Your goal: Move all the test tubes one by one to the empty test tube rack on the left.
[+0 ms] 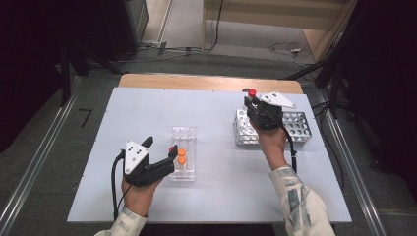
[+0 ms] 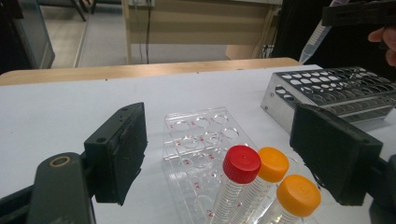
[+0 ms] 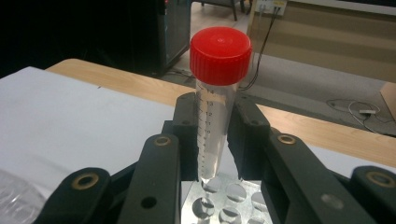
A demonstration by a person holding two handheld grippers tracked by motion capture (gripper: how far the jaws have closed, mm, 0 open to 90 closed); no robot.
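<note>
A clear plastic rack [image 1: 183, 133] sits mid-table and holds two orange-capped tubes [image 1: 181, 156] and a red-capped tube [image 2: 241, 163]. My left gripper [image 1: 160, 147] is at the rack's near left end. It is open, and its pads [image 2: 116, 154] stand wide on either side of the tubes without touching them. At the right, my right gripper [image 1: 252, 101] is shut on another red-capped tube [image 3: 220, 53]. It holds that tube upright, with the tip just above the holes of the metal rack [image 1: 300, 129].
The white tabletop [image 1: 147, 108] spreads wide between and in front of the two racks. A wooden edge [image 1: 206, 81] runs along the far side. Cables lie on the floor beyond, and metal rails flank the table.
</note>
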